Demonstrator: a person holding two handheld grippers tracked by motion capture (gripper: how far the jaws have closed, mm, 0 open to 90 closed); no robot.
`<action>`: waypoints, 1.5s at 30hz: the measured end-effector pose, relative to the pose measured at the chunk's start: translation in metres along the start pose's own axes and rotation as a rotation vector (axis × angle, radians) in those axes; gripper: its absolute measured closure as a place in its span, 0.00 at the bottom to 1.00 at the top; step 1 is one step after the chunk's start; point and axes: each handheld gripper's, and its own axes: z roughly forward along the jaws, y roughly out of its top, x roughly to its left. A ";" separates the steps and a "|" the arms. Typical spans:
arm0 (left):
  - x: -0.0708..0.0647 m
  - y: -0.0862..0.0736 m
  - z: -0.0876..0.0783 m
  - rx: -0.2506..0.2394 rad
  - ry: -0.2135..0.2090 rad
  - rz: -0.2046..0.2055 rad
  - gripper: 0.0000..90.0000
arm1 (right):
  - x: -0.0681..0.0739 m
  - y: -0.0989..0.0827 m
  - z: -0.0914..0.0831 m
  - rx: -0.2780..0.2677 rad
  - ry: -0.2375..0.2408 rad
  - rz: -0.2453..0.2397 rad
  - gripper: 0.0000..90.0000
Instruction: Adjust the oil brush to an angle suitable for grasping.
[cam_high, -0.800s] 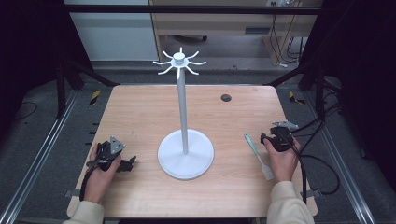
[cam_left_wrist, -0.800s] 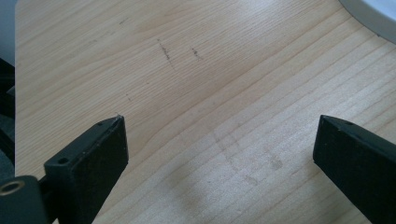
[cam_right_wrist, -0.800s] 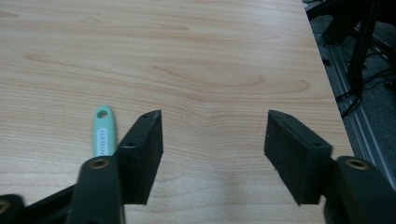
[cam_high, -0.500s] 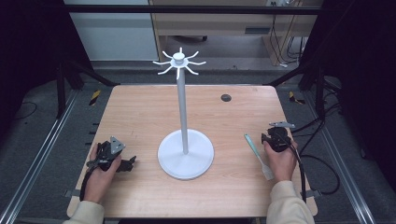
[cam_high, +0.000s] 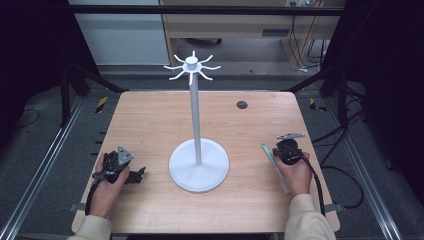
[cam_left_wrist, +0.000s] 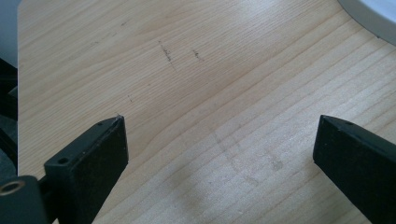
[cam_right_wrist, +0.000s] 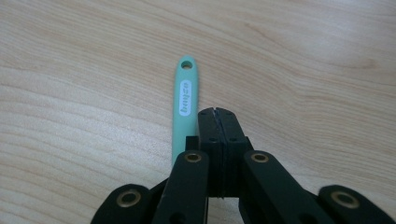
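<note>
Wood covers the table (cam_high: 150, 120), and a tall white stand (cam_high: 198, 165) with little hooks on top sits in the middle. The left gripper (cam_left_wrist: 219, 149) rests near the table's front, its jaws spread wide over bare wood. The right gripper (cam_right_wrist: 217, 114) has its jaws squeezed together on nothing. A mint green handle (cam_right_wrist: 185, 100) lies flat just beside its left jaw.

Even overhead light on the table (cam_high: 150, 120), dark surroundings, soft shadows, slightly soft focus
</note>
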 end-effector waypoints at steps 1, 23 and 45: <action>0.000 0.000 0.000 0.000 0.001 0.004 0.03 | 0.001 -0.001 0.002 0.014 0.004 -0.008 1.00; -0.001 0.000 0.001 0.004 -0.006 0.003 0.03 | 0.030 -0.006 -0.005 0.062 0.204 -0.098 1.00; 0.001 0.000 -0.001 0.004 0.002 0.002 0.03 | 0.043 0.009 -0.043 0.289 0.147 -0.270 0.92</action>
